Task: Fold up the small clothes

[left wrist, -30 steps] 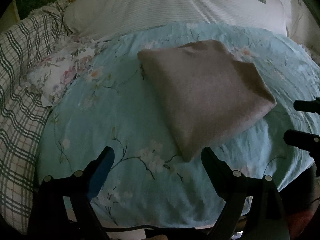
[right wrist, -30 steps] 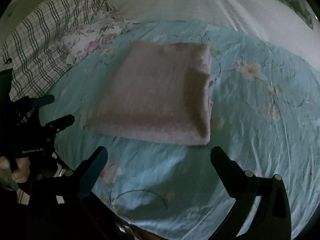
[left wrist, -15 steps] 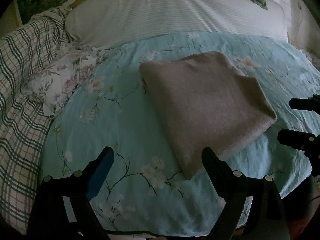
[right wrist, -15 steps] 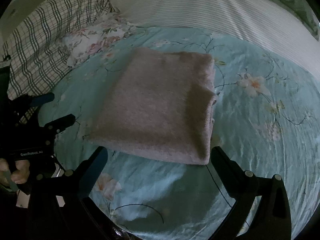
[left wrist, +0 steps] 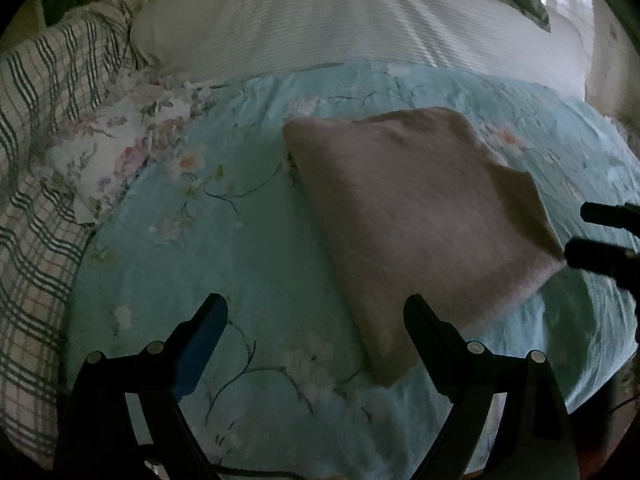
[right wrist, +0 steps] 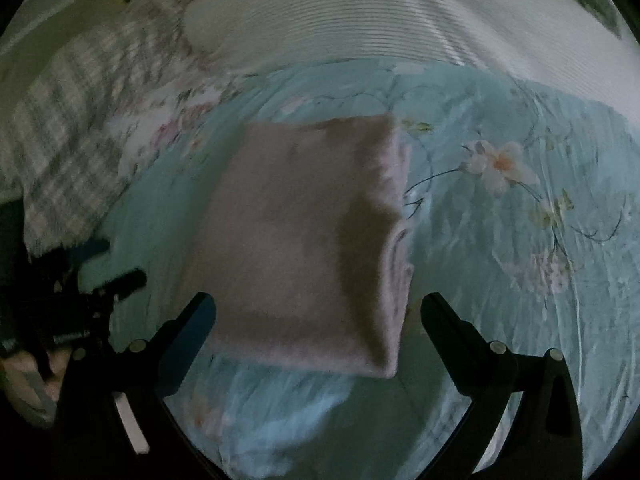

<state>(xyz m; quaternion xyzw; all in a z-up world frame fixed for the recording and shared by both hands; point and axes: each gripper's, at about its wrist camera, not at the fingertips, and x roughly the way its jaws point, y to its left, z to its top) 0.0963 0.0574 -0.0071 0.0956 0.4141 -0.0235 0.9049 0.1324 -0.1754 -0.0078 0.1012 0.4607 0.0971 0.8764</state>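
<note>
**Folded cloth on the bed, both hand-held grippers spread wide**

A folded pinkish-grey cloth [left wrist: 416, 216] is seen lying flat on the light blue floral bedsheet [left wrist: 224, 264], roughly in the middle of the bed. Its layered edges are visible along the right side in the right wrist view, where the picture is blurred.

The left hand-held gripper [left wrist: 316, 316] is held with its jaws spread wide; nothing is gripped between them. Its right finger is seen just beside the near corner of the cloth; contact cannot be judged.

The right hand-held gripper [right wrist: 318, 314] is likewise held wide open and empty, with the near edge of the cloth seen between its two fingers.

Beyond the sheet, a white striped cover [left wrist: 344, 28] is spread, with a plaid blanket [left wrist: 36, 184] and a white floral cloth [left wrist: 120, 152] bunched at the left.
</note>
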